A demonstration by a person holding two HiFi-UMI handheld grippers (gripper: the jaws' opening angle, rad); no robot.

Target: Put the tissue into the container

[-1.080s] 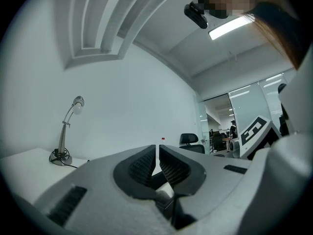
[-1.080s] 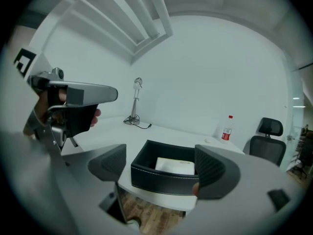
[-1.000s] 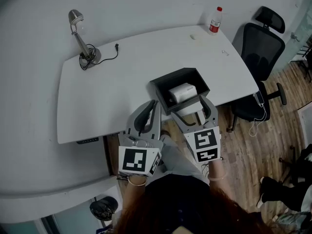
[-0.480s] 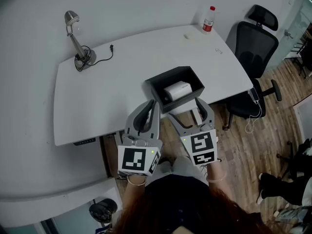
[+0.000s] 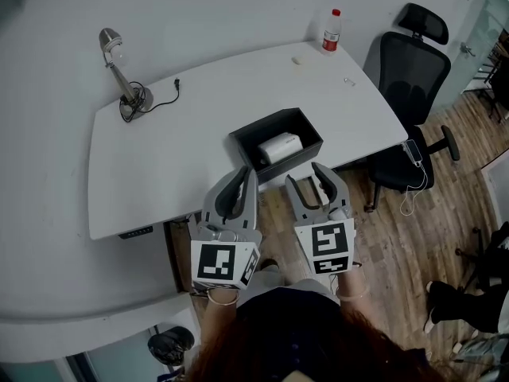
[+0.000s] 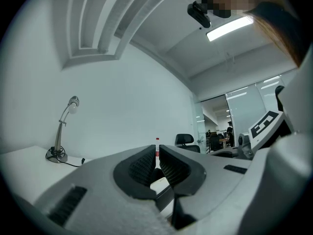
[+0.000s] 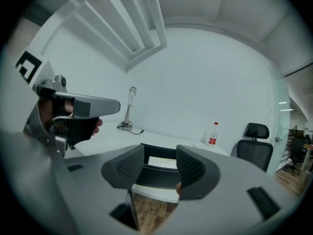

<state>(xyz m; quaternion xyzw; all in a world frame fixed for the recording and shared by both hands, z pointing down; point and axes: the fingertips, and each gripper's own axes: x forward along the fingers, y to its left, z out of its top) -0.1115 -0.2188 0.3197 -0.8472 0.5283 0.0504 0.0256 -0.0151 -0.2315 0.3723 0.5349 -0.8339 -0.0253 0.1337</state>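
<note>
**A:** Just ahead of both tools, in the head view, the tissue [image 5: 278,146] lies inside the container [image 5: 296,157], which sits on the desk [image 5: 159,157] at the edge nearest them. What could go wrong now?

**B:** Little, I'd judge; the placing looks done. The left tool [image 5: 242,177] has its jaws together and empty. The right tool [image 5: 305,177] has its jaws closing on nothing. Both hang off the desk, just short of the container. A careless push forward could knock it, and it stands close to the edge.

**A:** And the left gripper view?

**B:** The pads nearly meet, leaving a slit with nothing in it. A bottle [image 6: 157,142] shows far beyond. The jaws cover most of the container. A pale patch shows below the slit, but I can't tell if it's the tissue.

**A:** The right gripper view?

**B:** The pads stand apart and bare. Between them, farther on, are the container's dark wall and the tissue's pale top. The wall hides how deep the tissue sits.
</note>
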